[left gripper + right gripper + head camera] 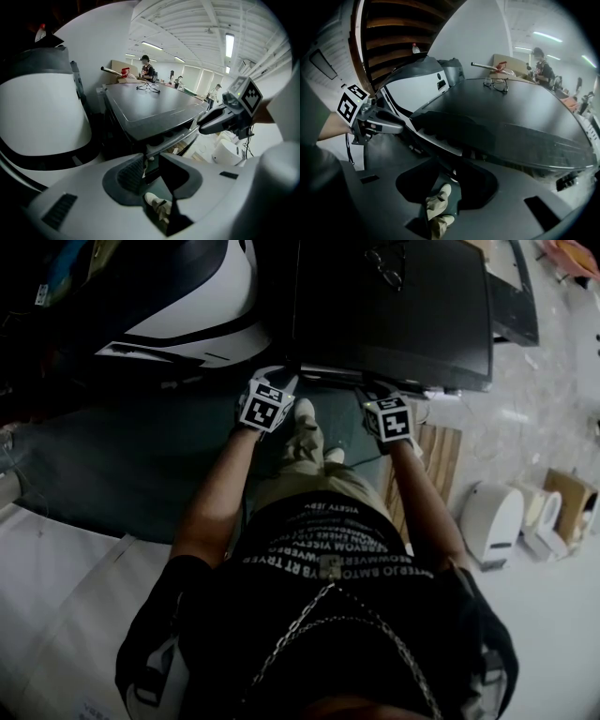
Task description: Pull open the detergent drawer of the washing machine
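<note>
Head view: both grippers hover at the washing machine's (394, 306) front top edge, the left gripper (277, 382) toward its left corner, the right gripper (373, 395) further right. Left gripper view: jaws apart and empty; the front strip where I judge the detergent drawer (172, 142) sits runs crosswise just ahead. Right gripper view: jaws apart, empty, the same edge just beyond.

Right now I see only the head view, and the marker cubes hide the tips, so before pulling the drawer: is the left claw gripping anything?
Observer: No; the left claw has its jaws apart, with only a shoe showing through the gap.
Operator: And the right one?
Observer: The right claw is open too, holding nothing.
Operator: Anybody beyond the washing machine?
Observer: Yes, a person in a cap stands past its far edge.
</note>
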{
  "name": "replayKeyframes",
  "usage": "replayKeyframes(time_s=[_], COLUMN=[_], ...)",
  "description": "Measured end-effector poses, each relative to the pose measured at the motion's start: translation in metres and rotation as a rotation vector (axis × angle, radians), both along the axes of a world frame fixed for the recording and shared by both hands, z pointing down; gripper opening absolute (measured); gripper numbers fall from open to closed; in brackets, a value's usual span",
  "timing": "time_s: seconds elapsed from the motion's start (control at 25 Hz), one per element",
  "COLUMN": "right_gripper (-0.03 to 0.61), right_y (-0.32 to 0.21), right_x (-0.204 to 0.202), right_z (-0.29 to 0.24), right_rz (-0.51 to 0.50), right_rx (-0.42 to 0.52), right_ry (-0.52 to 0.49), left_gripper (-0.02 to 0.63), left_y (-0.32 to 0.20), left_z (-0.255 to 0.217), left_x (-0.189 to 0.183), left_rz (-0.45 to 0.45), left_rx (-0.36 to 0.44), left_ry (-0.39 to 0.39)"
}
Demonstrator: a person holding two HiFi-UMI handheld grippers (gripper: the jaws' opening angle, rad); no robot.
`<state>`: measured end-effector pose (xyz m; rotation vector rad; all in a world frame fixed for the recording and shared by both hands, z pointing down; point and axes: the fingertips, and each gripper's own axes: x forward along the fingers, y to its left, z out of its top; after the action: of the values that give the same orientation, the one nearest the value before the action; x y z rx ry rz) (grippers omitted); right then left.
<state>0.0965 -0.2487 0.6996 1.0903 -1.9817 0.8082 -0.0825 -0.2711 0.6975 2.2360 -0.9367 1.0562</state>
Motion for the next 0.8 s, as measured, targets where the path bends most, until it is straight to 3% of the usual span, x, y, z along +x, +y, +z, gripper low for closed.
replayKeyframes(time_s=[0.8], right_gripper=[0.092], right_y=[0.056], right_x=[-0.001], right_z=[-0.001], right_rz=[-0.048], right_rx=[-0.067], right_ry=[0.032], left_gripper=[0.103], left_y=[0.055], left_z=[0.001], left_x=[-0.002], left_rz=[-0.029], left_rx=[-0.037], left_ry=[-0.008])
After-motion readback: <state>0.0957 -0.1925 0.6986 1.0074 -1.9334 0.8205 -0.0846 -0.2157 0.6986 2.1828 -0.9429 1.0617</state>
